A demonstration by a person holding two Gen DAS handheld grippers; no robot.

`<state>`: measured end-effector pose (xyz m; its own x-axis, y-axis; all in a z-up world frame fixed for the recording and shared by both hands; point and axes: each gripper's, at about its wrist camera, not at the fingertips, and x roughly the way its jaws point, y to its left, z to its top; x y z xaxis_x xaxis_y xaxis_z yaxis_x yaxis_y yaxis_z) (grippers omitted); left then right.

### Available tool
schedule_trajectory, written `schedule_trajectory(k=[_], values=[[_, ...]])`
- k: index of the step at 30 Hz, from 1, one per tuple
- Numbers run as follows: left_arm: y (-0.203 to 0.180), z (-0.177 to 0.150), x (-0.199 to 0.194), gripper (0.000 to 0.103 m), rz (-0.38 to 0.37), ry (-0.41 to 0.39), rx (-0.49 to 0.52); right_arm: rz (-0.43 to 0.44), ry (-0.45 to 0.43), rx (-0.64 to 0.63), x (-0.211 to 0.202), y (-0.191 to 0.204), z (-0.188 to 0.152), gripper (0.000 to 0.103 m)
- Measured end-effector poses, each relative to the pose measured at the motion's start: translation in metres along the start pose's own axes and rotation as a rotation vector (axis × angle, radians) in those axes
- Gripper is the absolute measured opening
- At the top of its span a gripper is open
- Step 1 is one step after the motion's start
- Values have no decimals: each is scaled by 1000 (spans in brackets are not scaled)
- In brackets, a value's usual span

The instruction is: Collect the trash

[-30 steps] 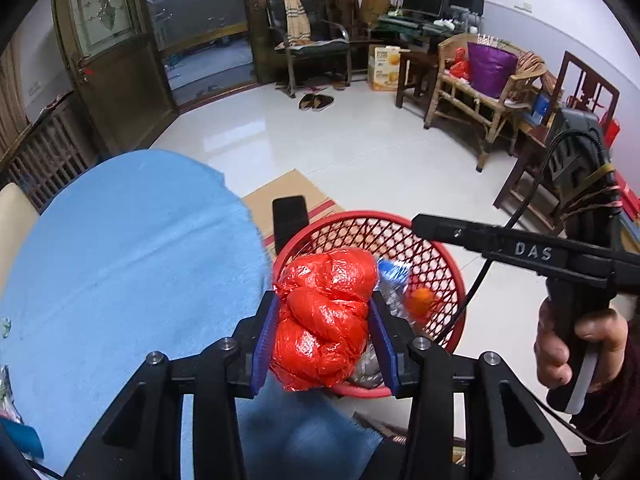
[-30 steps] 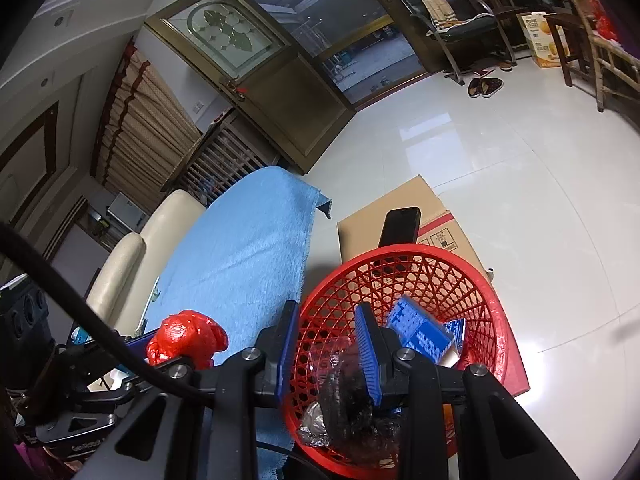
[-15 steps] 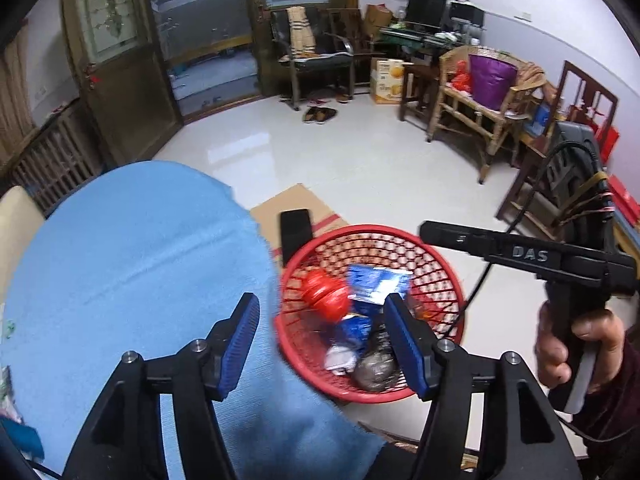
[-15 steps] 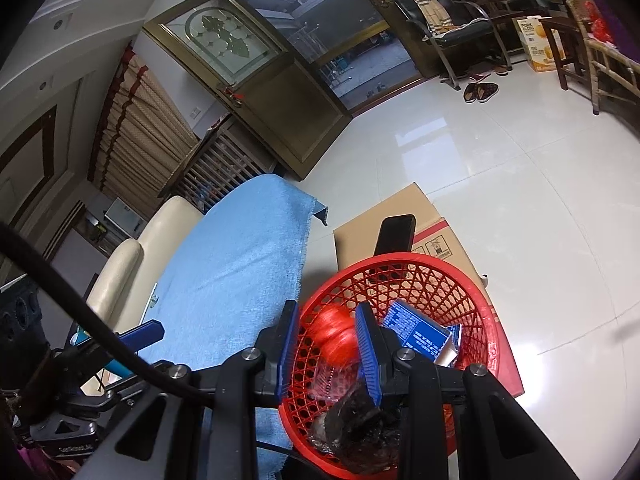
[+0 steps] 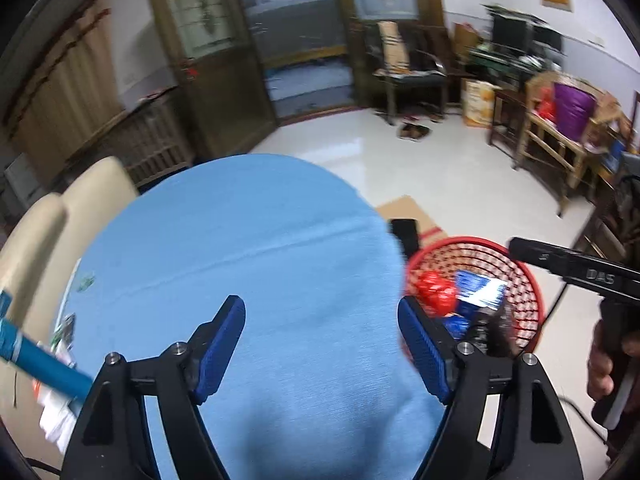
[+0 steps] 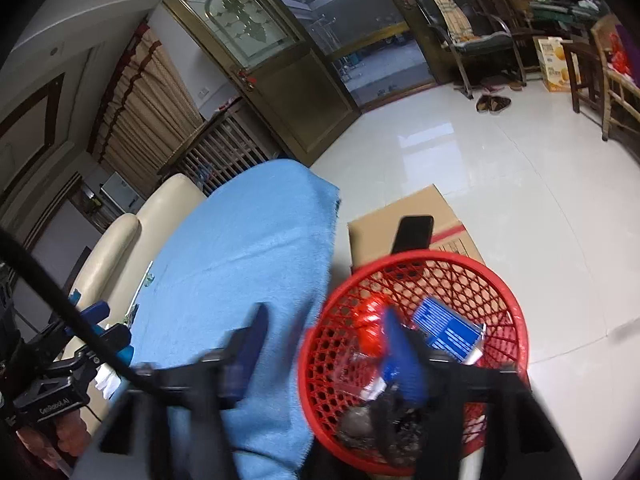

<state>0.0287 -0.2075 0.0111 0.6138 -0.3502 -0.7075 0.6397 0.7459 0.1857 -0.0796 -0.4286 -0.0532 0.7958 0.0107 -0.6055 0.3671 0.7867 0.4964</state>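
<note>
Beside table edge, red basket (image 6: 516,320) holds red bag (image 5: 434,292), blue box (image 6: 448,330). Your left gripper (image 5: 320,344), right gripper (image 6: 324,348) opening, both empty. Scraps (image 5: 56,416) at table's left edge left.

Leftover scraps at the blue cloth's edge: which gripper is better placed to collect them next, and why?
Left. The left gripper, jaws opening and empty, hangs over the blue cloth near the scraps; the right gripper hovers by the red basket.
</note>
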Motion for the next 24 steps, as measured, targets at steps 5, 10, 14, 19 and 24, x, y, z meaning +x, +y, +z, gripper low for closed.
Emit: schedule_trajectory(k=[5, 10, 14, 19, 24], values=[[34, -10, -15, 80, 90, -27, -63, 1, -1, -63, 1, 33, 3, 71], [55, -18, -29, 81, 144, -45, -102, -2, -4, -127, 1, 64, 1, 71], [71, -25, -41, 81, 182, -64, -140, 4, -7, -192, 0, 91, -2, 71], [92, -34, -56, 88, 234, -90, -196, 21, 0, -258, 2, 123, -9, 71], [111, -46, -70, 88, 282, -101, -242, 28, 12, -326, 8, 154, -19, 71]])
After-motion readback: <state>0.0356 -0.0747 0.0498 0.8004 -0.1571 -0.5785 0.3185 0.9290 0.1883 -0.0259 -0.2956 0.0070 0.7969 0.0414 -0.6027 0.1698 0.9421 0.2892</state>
